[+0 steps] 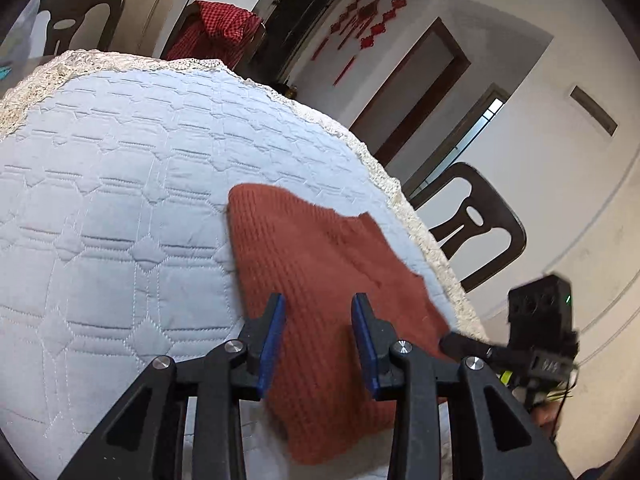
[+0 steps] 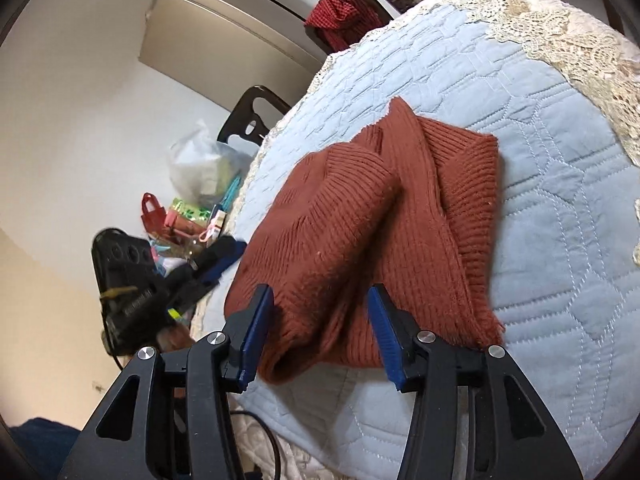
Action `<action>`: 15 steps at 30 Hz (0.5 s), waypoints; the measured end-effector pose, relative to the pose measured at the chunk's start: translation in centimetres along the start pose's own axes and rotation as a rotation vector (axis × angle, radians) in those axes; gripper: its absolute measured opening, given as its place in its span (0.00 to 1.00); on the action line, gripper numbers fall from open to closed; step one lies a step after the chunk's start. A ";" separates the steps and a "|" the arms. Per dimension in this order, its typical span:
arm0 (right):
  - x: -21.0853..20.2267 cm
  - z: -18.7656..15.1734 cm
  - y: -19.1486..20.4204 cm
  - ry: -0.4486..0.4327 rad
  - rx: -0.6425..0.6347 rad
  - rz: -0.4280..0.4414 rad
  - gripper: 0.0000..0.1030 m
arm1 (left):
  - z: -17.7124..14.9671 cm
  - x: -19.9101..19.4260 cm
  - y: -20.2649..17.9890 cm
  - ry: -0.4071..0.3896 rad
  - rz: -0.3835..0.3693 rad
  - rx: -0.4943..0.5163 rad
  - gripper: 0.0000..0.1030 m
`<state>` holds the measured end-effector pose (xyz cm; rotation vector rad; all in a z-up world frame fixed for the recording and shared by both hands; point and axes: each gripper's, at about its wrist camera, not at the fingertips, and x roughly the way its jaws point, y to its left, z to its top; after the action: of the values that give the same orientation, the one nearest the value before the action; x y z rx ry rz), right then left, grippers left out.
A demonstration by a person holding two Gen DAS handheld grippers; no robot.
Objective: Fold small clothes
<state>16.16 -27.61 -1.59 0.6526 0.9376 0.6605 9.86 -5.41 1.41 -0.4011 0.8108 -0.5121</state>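
Observation:
A rust-red ribbed knit garment (image 1: 320,248) lies folded on the light blue quilted table cover (image 1: 120,200), close to the near right edge. My left gripper (image 1: 319,314) hovers over its near part, blue pads apart, nothing pinched. In the right wrist view the garment (image 2: 360,216) shows overlapping folded layers on the cover (image 2: 560,240). My right gripper (image 2: 320,298) stands open, straddling the garment's near edge, with cloth between the pads but not pressed. Each gripper shows in the other's view: the right one (image 1: 452,342) at the table edge, the left one (image 2: 228,250) at the garment's left.
Lace trim (image 2: 580,52) rims the round table. Dark chairs (image 1: 472,220) stand around it; one carries a red checked cloth (image 1: 216,28). A plastic bag (image 2: 200,164) and small colourful bags (image 2: 176,216) lie on the floor beside the table.

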 end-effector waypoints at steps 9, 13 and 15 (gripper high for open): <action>2.2 1.1 1.0 0.047 -0.022 -0.050 0.49 | -0.9 0.9 0.4 -0.004 0.023 0.043 0.36; 2.8 1.5 1.5 0.029 -0.021 -0.081 0.49 | -1.0 0.9 0.5 -0.007 0.019 0.048 0.36; 3.1 1.6 2.1 0.031 -0.042 -0.096 0.49 | -1.0 0.9 0.5 -0.008 0.018 0.050 0.36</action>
<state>18.46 -24.30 -0.93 0.5579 0.9751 0.6046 9.74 -5.64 -0.02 -0.3497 0.7917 -0.5123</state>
